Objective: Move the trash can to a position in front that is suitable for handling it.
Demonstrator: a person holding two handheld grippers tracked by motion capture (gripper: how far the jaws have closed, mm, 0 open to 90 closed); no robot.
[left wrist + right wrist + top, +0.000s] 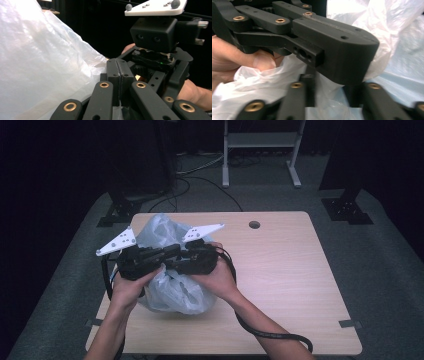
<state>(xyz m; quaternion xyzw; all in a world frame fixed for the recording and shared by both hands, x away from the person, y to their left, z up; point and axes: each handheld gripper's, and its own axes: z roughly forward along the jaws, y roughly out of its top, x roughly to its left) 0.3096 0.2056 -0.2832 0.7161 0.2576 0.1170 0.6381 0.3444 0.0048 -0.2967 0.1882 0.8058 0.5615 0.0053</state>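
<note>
Both forearms enter from the near edge and converge toward the left-centre. The left hand (pixel 131 287) carries the left gripper (pixel 159 256), which points right. The right hand (pixel 220 279) carries the right gripper (pixel 172 262), which points left, so the two grippers meet nose to nose. In the left gripper view its jaws stand pressed flat together, pads touching. In the right gripper view its jaws stand apart, with the left gripper's closed tip crossing just above them.
</note>
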